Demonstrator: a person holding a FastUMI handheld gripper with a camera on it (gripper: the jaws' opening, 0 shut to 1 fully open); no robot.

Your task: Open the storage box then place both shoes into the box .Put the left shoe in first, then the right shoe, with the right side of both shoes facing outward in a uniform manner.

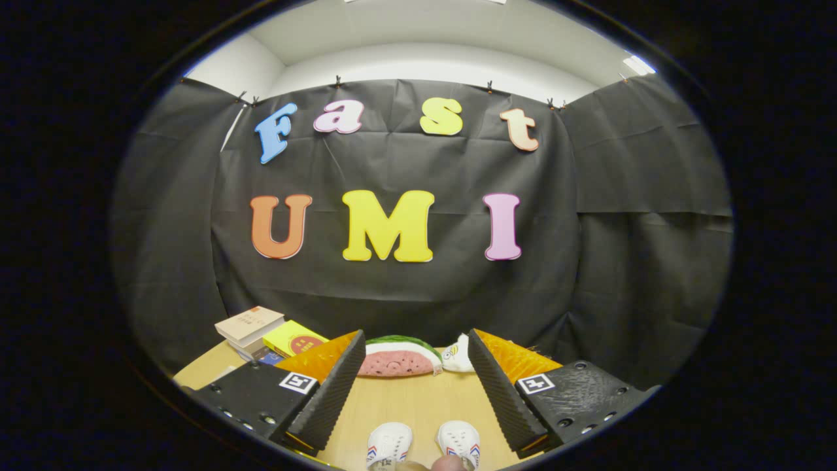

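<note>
- The black cloth wall [405, 288] stands behind everything, with a strip of pale ceiling above it.
- A wooden table [405, 399] runs from the cloth toward the camera; its bare top shows between the fingers.
- The gripper [415, 366] hangs above the table with its fingers spread wide apart, nothing held between them; a ribbed inner face [330, 389] shows on the one finger and likewise on the other.
- A stack of books [252, 327] lies at the far end of the table, beyond the one finger, and a yellow book [294, 339] rests just beside it.
- A watermelon-slice toy [399, 358] lies far out on the table, seen through the gap between the fingers.
- A small white soft toy [458, 354] sits just beside the watermelon slice (too small to tell whether they touch).
- Two white shoes [425, 445] stand side by side on the table below the fingers, toes pointing away from the camera, close together but apart.
</note>
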